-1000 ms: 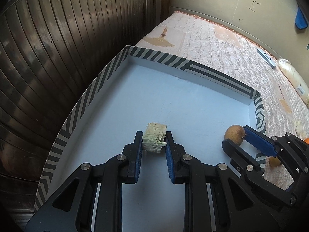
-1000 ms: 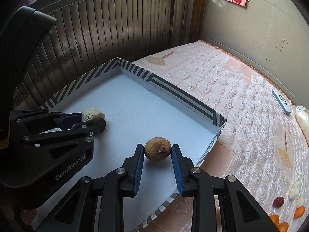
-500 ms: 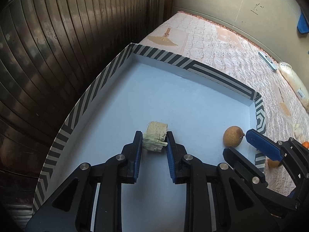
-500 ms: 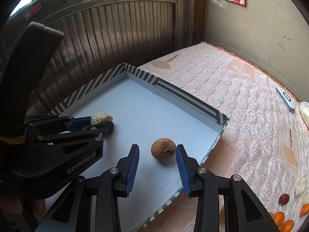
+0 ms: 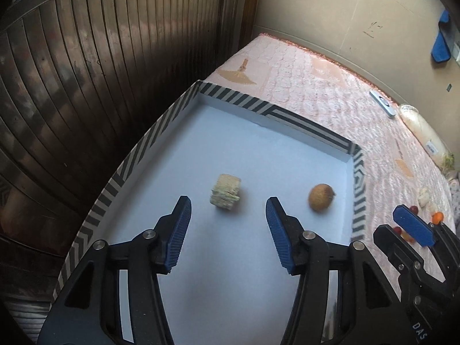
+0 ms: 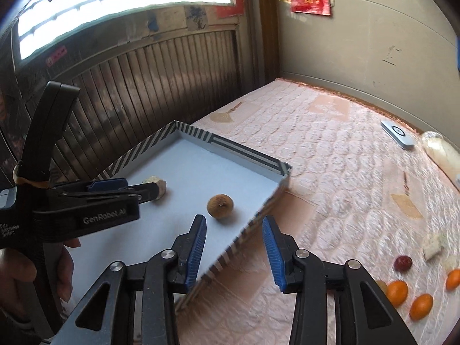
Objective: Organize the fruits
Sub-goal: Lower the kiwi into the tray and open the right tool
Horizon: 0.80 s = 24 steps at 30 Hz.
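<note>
A pale yellowish fruit chunk [image 5: 225,192] and a round brown fruit [image 5: 320,197] lie apart on the white floor of a tray with a striped rim [image 5: 149,146]. My left gripper [image 5: 227,221] is open and empty, just short of the chunk. My right gripper [image 6: 234,240] is open and empty, raised above the tray's right rim [image 6: 253,218], behind the brown fruit [image 6: 220,206]. The chunk [image 6: 159,185] is partly hidden behind the left gripper in the right wrist view. Small orange fruits [image 6: 396,293] and a dark red fruit [image 6: 402,263] lie on the quilted mat to the right.
The tray sits on a pink quilted mat [image 6: 330,155] beside a dark slatted wooden wall [image 5: 86,72]. A grey remote [image 6: 398,133] and a white bag [image 6: 442,155] lie at the mat's far side. Pale fruit pieces [image 6: 434,245] lie near the orange fruits.
My left gripper opened, let go of the pale chunk and drew back. My right gripper opened, released the brown fruit and pulled back and up toward the tray's right rim.
</note>
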### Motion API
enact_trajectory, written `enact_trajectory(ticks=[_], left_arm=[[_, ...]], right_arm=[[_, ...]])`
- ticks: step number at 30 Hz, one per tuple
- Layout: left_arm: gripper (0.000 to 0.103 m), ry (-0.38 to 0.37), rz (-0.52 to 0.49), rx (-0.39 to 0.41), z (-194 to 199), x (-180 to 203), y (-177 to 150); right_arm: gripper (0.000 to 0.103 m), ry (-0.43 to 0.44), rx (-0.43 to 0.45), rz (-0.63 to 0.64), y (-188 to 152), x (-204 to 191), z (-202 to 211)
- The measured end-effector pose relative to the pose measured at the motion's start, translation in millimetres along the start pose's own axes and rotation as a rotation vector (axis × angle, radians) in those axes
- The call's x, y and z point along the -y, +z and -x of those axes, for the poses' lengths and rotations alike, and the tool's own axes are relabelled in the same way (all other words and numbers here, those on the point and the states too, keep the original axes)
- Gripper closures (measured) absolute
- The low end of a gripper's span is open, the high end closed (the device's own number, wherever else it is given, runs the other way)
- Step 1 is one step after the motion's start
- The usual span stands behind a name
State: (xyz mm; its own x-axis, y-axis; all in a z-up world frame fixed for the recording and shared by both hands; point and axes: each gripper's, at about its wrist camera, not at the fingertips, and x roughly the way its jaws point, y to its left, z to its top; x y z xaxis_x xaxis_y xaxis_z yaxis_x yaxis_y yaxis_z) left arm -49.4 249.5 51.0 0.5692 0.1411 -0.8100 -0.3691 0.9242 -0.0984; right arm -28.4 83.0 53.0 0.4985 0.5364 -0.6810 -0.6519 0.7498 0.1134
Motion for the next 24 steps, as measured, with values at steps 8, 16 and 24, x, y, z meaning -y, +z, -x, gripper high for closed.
enact_trajectory(ticks=[8,16,24], left_arm=[[0.049,-0.035,-0.100,0.051,27,43,-20],[0.049,-0.087,-0.212,0.056,36,94,-43],[0.049,-0.124,-0.281,0.042,33,136,-63]], right_arm=[[0.057,-0.063,0.026,-0.060,-24,26,32],[0.057,-0.136,0.032,-0.117,-54,56,66],[0.057,-0.201,0.033,-0.175,-85,90,96]])
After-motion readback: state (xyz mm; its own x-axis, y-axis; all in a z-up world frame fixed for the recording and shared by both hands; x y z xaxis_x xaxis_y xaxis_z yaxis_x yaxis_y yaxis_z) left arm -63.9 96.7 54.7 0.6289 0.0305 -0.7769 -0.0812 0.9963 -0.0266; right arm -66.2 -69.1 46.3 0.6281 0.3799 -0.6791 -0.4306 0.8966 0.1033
